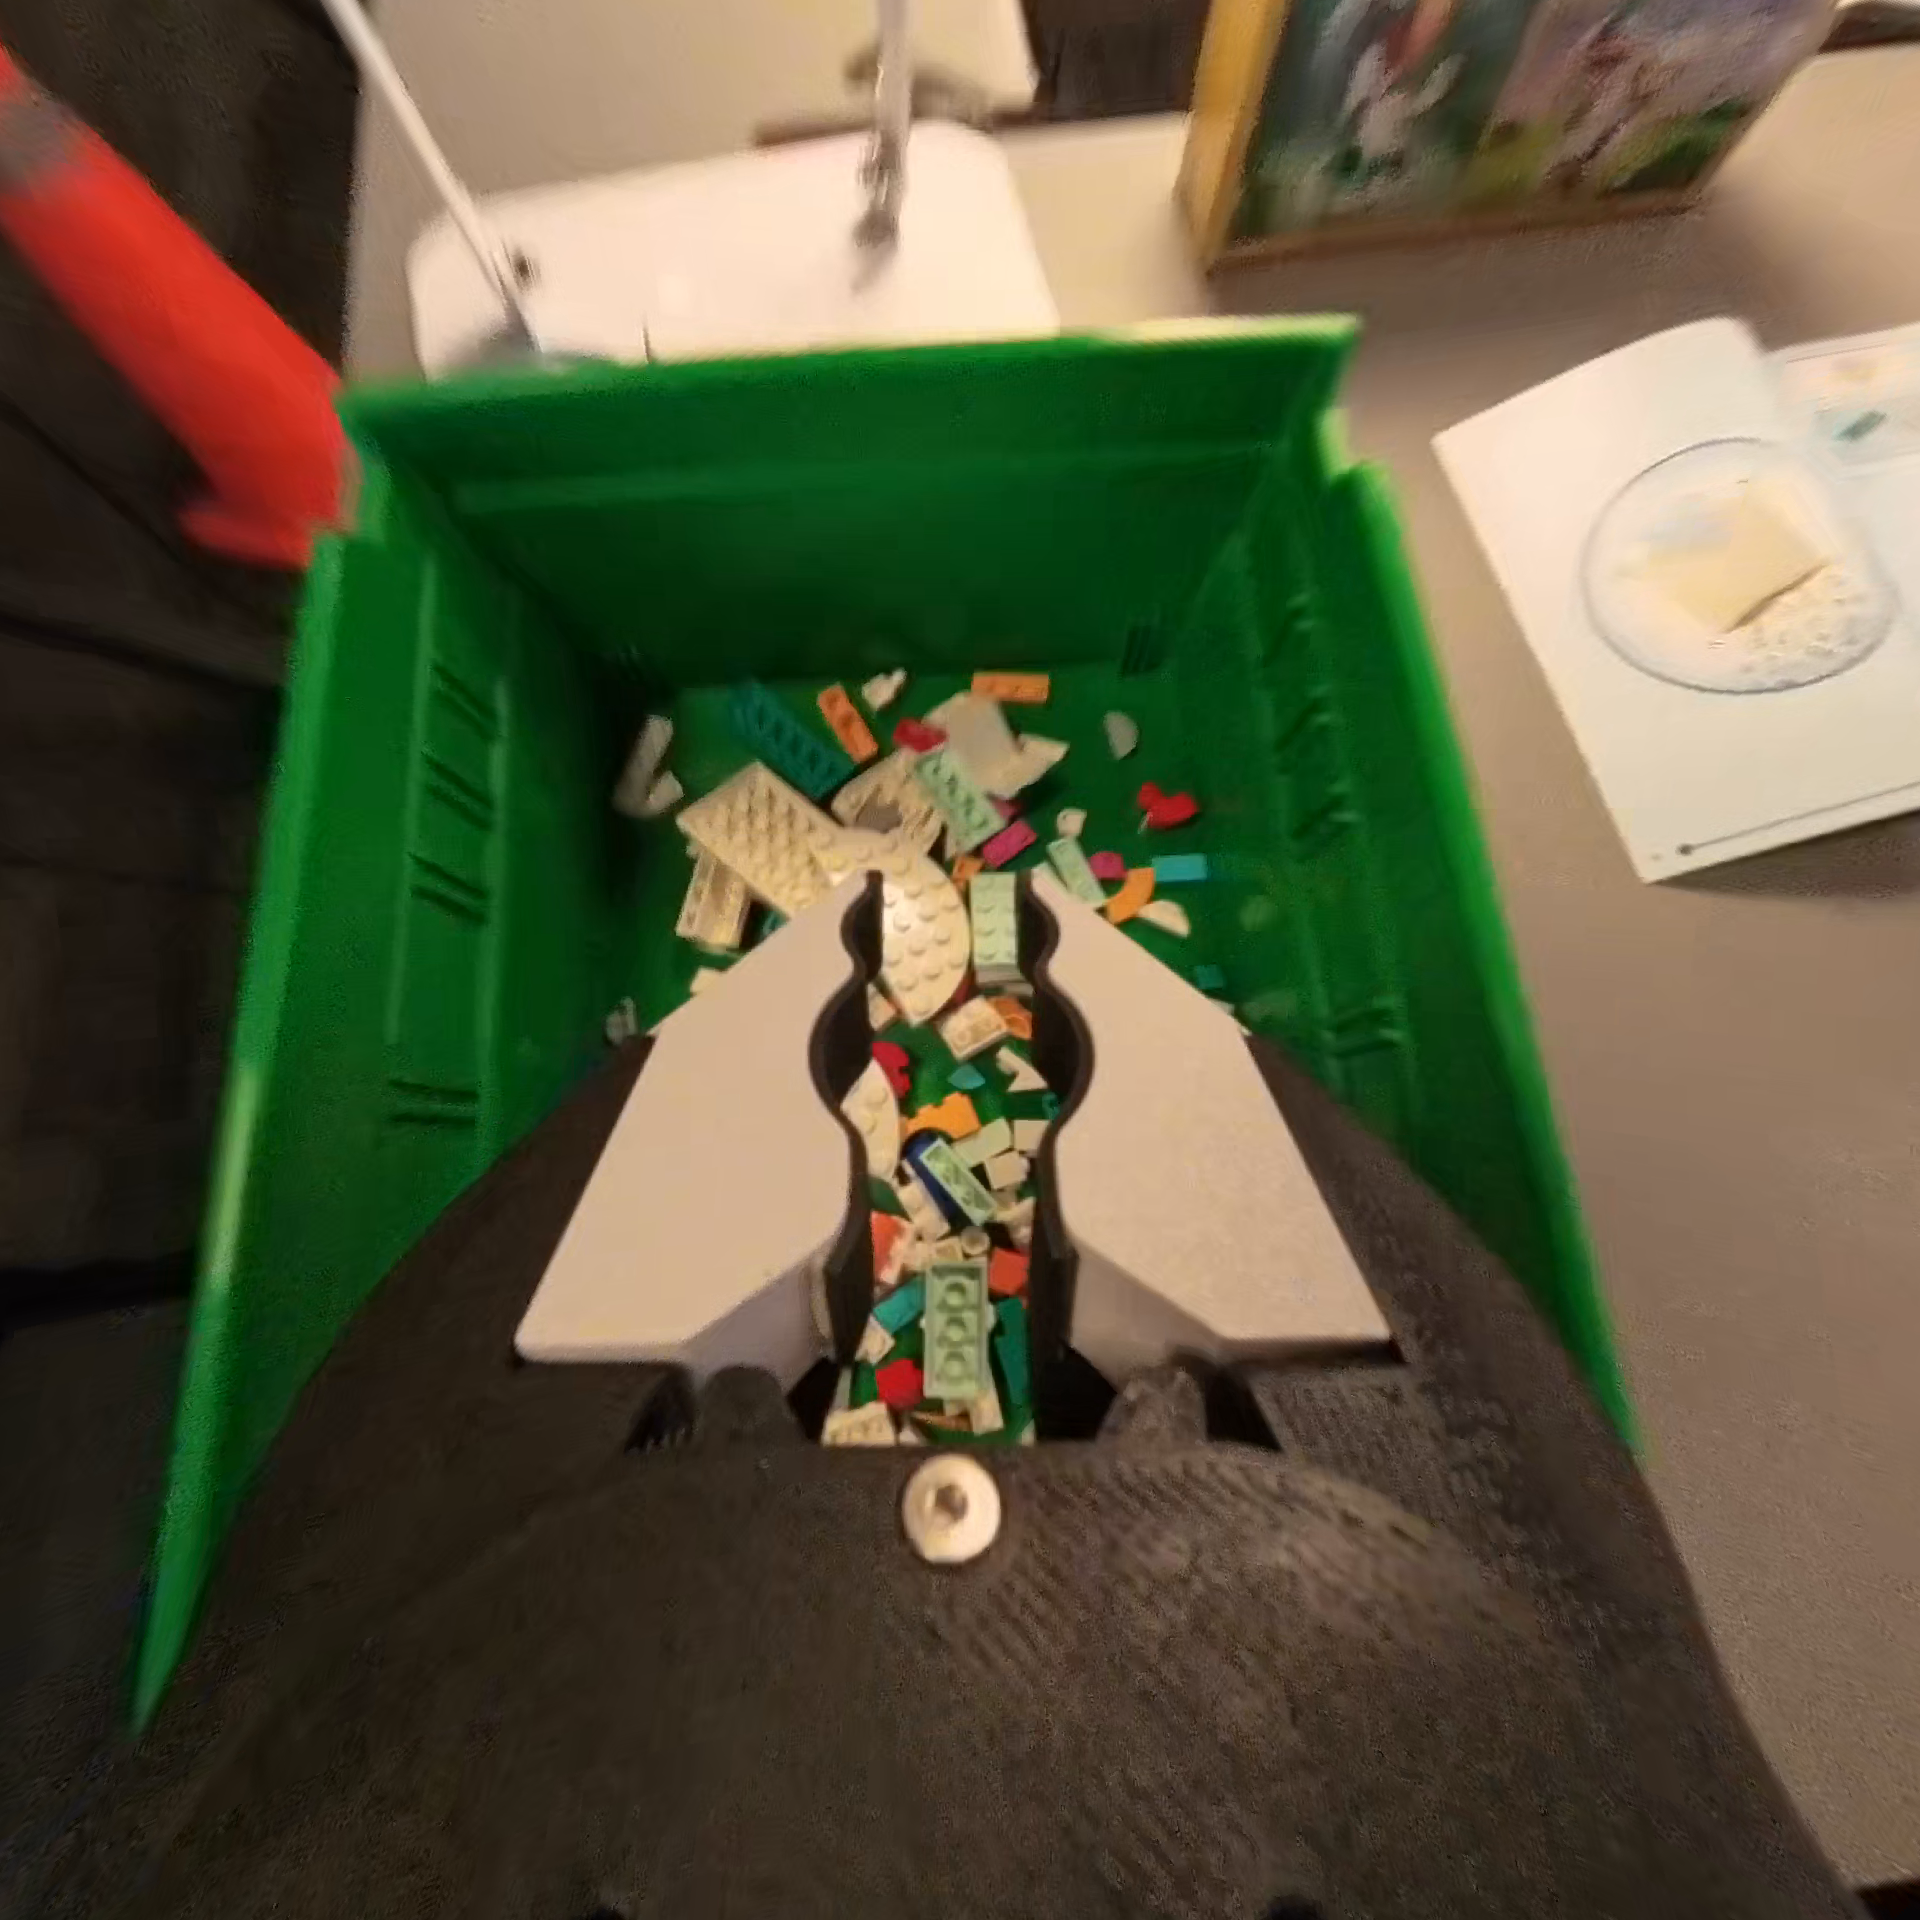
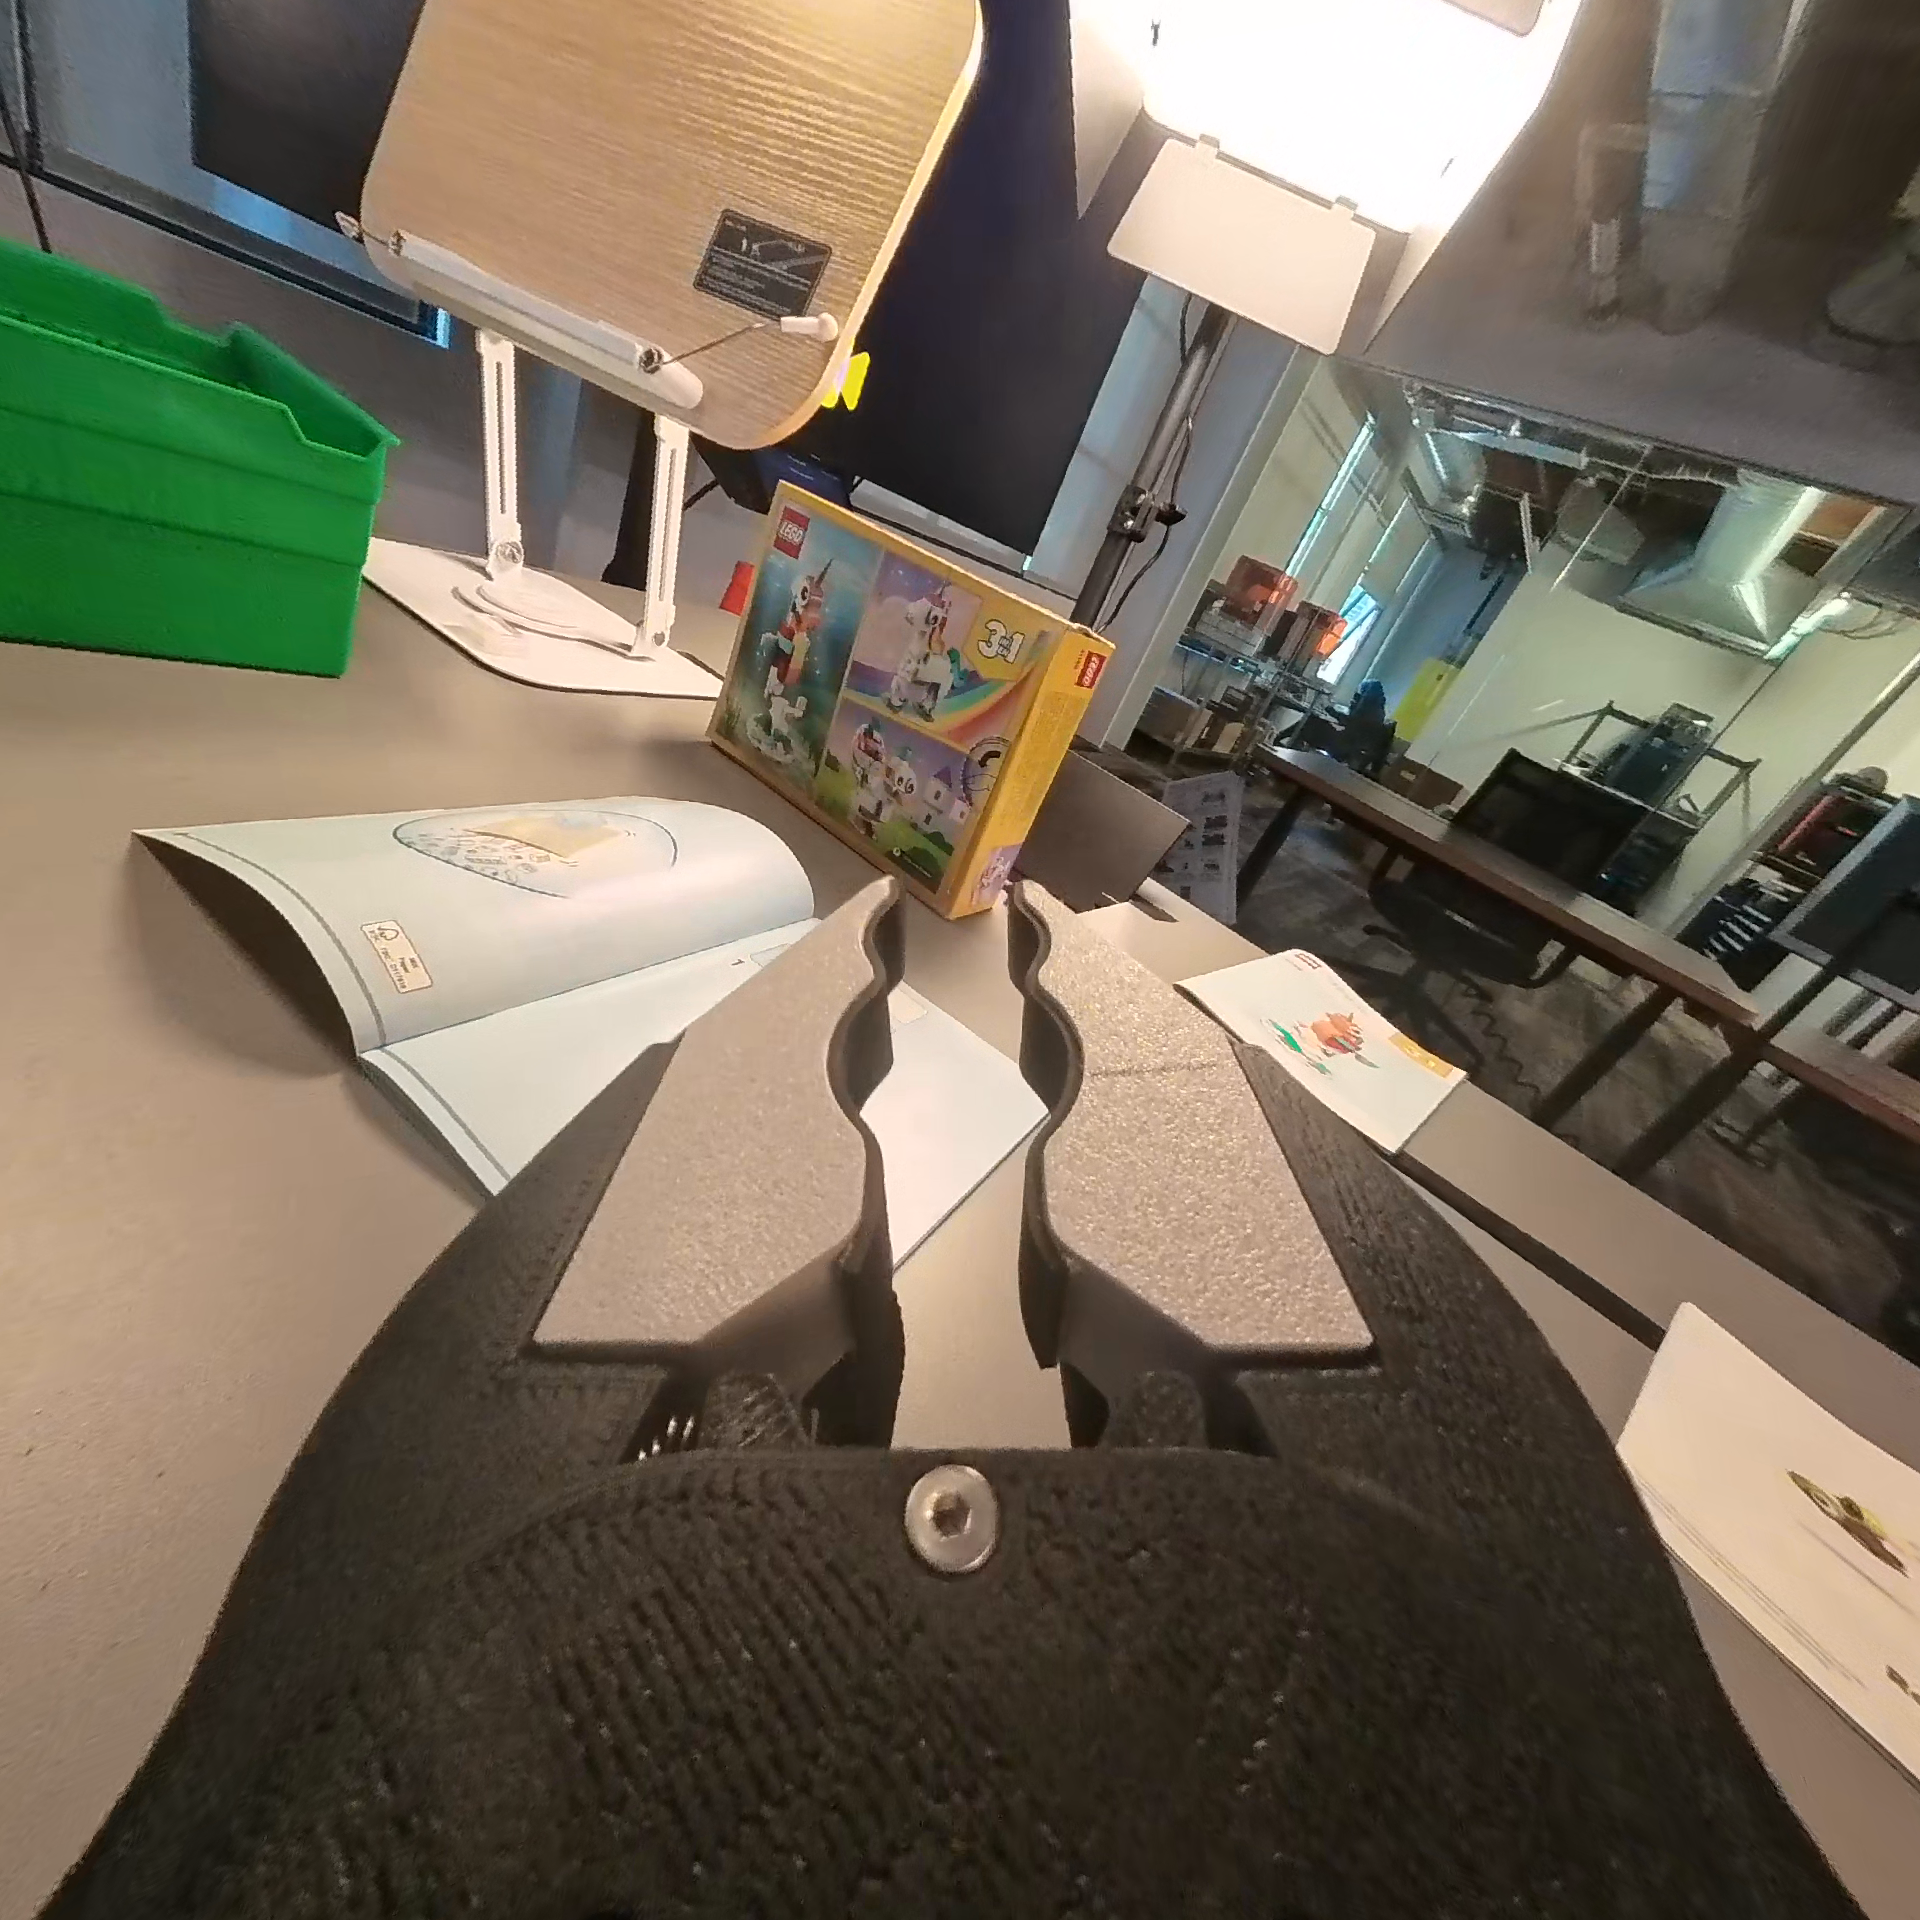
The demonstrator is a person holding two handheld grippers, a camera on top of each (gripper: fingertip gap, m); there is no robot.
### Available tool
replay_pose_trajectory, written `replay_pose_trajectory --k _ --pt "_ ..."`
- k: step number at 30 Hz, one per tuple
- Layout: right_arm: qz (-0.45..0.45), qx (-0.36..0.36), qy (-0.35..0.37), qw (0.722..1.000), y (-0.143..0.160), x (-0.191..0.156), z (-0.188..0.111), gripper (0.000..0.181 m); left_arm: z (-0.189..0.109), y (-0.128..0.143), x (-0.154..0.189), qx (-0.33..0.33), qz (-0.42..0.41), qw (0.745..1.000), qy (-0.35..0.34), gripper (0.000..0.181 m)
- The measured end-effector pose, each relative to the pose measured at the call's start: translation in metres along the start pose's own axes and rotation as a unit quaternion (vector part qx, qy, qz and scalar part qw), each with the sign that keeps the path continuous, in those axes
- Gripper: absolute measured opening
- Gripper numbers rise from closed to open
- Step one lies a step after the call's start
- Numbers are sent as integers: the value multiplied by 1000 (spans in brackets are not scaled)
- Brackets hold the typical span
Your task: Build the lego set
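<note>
Many loose bricks (image 1: 914, 935) lay in the green bin (image 1: 831, 499). Left gripper (image 1: 951, 894) hovered unclenched above, likely picking. Right gripper (image 2: 954, 904), released, waited over the table (image 2: 208, 1247).

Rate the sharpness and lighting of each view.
Left wrist view: motion-blurred, worst at the green bin walls and red object; evenly lit. Right wrist view: sharp, but the lamp panel blows out, and fisheye bends the table edge.
</note>
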State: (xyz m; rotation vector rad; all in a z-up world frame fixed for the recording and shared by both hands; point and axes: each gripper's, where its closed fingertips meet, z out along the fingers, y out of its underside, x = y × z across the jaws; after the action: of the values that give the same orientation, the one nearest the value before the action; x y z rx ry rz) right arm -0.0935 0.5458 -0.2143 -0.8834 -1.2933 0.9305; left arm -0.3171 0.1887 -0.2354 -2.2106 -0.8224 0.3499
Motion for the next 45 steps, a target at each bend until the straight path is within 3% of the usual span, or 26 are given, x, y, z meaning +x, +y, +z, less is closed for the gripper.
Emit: replay_pose_trajectory --k 4,9,15,26,33,39,42,45 --pt "3 -1 0 1000 1 0 0 18 32 24 -18 -66 -78 994 32 33" --pt "7 -4 -1 1000 2 1 1 18 46 40 -22 -93 -78 992 17 34" --pt "7 -6 -2 1000 2 0 2 17 54 43 -22 -94 -119 987 46 31" --pt "12 -2 -6 1000 1 0 2 17 55 45 -12 -95 -59 993 35 14" --pt "21 3 -7 1000 0 1 2 17 36 21 -20 -6 -30 1000 2 11" --pt "17 0 -8 1000 1 0 3 17 -15 -19 -15 123 -6 992 -30 6" --pt "18 0 -8 1000 1 0 3 17 -46 -43 13 175 14 984 -7 6" --pt "19 1 -4 1000 1 2 3 17 -80 -69 68 229 42 971 59 7"
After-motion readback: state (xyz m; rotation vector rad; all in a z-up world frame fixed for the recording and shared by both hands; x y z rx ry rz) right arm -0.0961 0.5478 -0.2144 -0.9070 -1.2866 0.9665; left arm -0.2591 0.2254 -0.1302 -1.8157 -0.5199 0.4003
